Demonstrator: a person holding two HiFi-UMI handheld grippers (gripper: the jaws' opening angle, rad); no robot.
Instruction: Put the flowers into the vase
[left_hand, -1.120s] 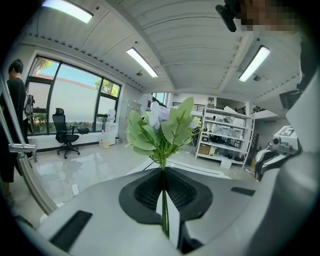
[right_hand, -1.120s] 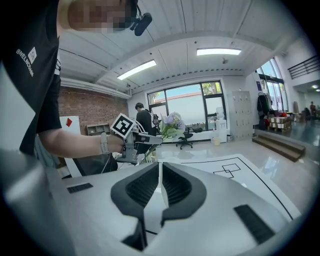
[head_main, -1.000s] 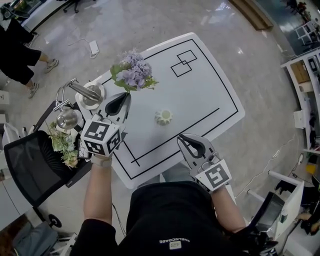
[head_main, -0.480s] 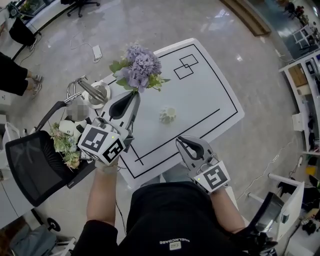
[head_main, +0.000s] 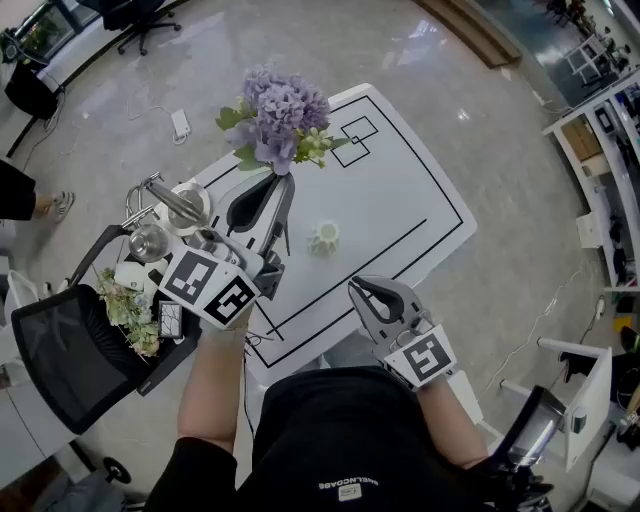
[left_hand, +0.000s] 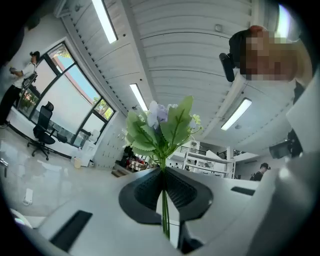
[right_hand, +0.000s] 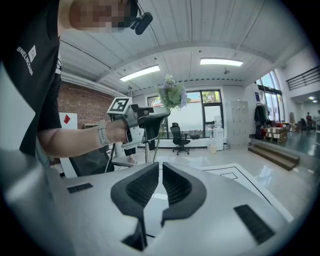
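Left of the vase (head_main: 324, 237), we are pinching the flowers (head_main: 281, 110) (stems upright) in the left hand-held gripper (head_main: 272, 183).

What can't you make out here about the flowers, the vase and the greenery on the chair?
- Inside of the vase: head view only, too small to tell; neither gripper view shows it.
- Stems of the flowers: head view, mostly covered by the left gripper.
- Second bunch on the chair: head view, too small to tell its kind.
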